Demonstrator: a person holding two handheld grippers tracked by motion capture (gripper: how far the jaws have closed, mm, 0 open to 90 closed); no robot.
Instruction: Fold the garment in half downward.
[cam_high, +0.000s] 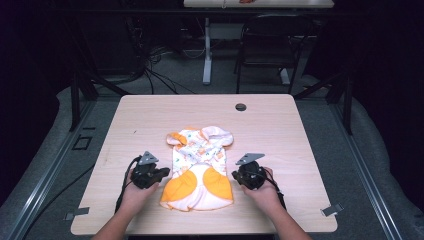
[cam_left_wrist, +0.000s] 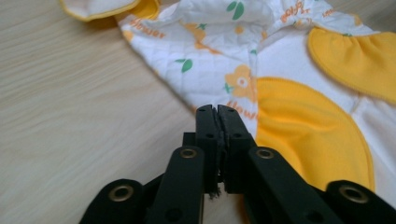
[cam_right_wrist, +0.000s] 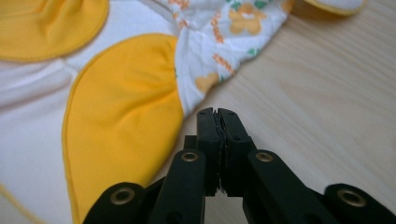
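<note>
Left gripper (cam_high: 161, 173), right gripper (cam_high: 238, 175): jaws pressed together, holding nothing. Between them, baby garment (cam_high: 200, 167) lies flat at mid-table (cam_high: 280, 130). Part your jaws first, then likely pinch each side hem.

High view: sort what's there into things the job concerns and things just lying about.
Likely in the job:
- baby garment, white with orange patches, flat on the table
- left gripper, jaws closed, beside its edge
- right gripper, jaws closed, on the other side

Just lying about:
- dark round cap near the far edge
- chair behind
</note>
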